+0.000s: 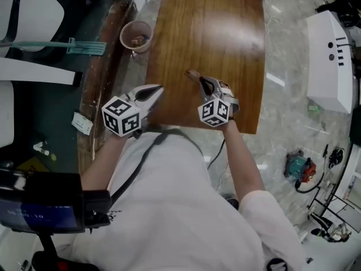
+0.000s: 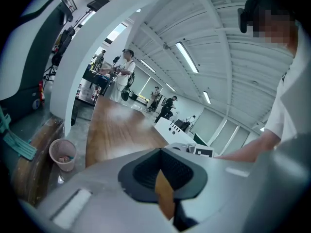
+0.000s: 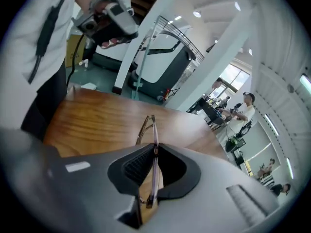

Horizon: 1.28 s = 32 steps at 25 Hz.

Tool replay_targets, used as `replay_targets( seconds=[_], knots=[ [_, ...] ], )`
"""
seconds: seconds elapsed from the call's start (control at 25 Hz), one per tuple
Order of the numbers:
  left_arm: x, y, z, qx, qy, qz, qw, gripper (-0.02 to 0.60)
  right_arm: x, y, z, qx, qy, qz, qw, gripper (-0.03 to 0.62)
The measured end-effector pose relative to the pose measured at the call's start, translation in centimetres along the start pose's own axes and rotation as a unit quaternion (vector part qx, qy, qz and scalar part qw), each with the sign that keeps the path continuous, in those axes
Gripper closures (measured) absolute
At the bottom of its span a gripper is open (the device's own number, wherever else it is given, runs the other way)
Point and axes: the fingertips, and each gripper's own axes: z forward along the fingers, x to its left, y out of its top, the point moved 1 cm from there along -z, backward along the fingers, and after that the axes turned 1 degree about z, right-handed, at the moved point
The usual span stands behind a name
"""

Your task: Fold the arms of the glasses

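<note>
The glasses (image 1: 195, 75) are thin-framed, brownish and see-through. My right gripper (image 1: 205, 84) is shut on them just above the near part of the wooden table (image 1: 214, 27). In the right gripper view the frame (image 3: 148, 126) runs edge-on between the pads and sticks out past the tips of the right gripper (image 3: 154, 148) over the table top (image 3: 92, 125). Whether the arms are folded I cannot tell. To the left, my left gripper (image 1: 159, 88) hovers at the table's near left corner, shut with nothing in it. The left gripper view shows the closed left gripper (image 2: 161, 152) with bare wood behind.
A pink waste basket (image 1: 136, 36) stands on the floor off the table's left side; the left gripper view shows this basket (image 2: 63, 155) too. A white machine (image 1: 330, 61) stands to the right. A green broom (image 1: 84, 47) lies at far left. People stand far off.
</note>
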Motion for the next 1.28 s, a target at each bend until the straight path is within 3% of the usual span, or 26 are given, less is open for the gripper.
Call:
replay_targets(
  seconds=[0.32, 0.92, 1.28],
  knots=[
    [0.8, -1.2, -1.7, -0.014, 0.032, -0.019, 0.9992, 0.575, 2.0, -0.6, 4.0, -0.004, 0.018, -0.07, 0.997, 0.562],
    [2.9, -2.8, -3.9, -0.012, 0.085, -0.041, 0.9955, 0.575, 2.9, -0.2, 8.1, -0.034, 0.04, -0.101, 0.993, 0.559],
    [2.4, -2.5, -4.1, -0.015, 0.078, -0.039, 0.9961, 0.575, 3.6, -0.4, 8.5, -0.033, 0.068, -0.105, 0.992, 0.534]
  ],
)
